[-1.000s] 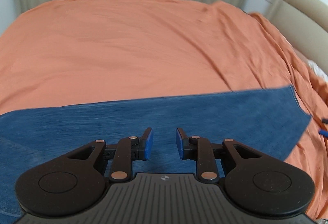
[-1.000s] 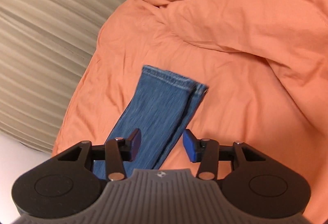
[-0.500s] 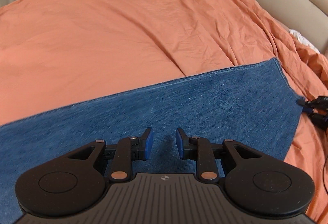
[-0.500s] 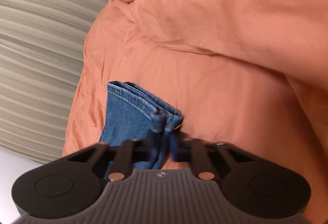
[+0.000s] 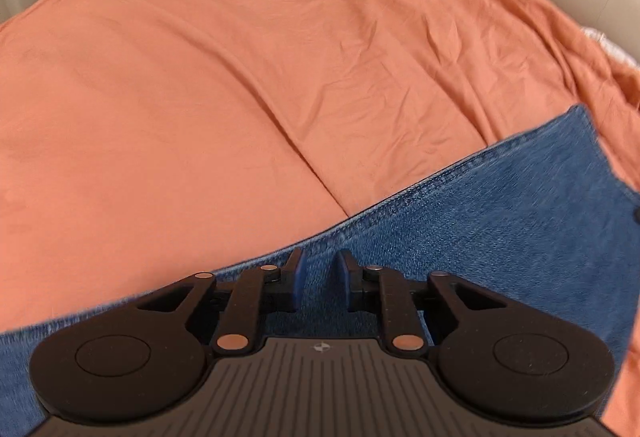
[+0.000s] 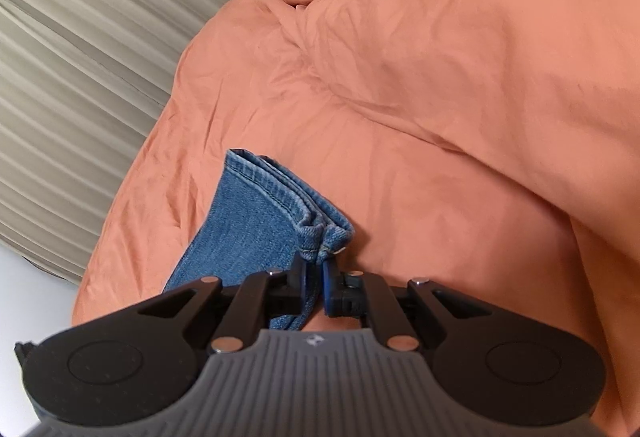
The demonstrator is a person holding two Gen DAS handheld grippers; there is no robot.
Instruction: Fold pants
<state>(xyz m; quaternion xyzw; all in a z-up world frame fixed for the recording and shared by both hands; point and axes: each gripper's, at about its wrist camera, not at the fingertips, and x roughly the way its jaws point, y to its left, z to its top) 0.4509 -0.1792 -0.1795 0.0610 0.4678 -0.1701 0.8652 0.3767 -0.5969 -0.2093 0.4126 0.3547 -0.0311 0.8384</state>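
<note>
The right tool [image 6: 316,273] clamps the jeans [image 6: 256,221] hem; the left tool [image 5: 320,277], jaws narrowing, hovers unclenched over denim on the bed [image 5: 200,97].

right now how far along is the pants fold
Early. Done: the jeans lie flat on the orange bed cover, legs stacked, hems together. In hand: the right gripper is shut on the hem corner; the left gripper hovers over the denim near its edge, its jaws have just been closing, gripping nothing yet. Left: the left grip and folding the legs over.
</note>
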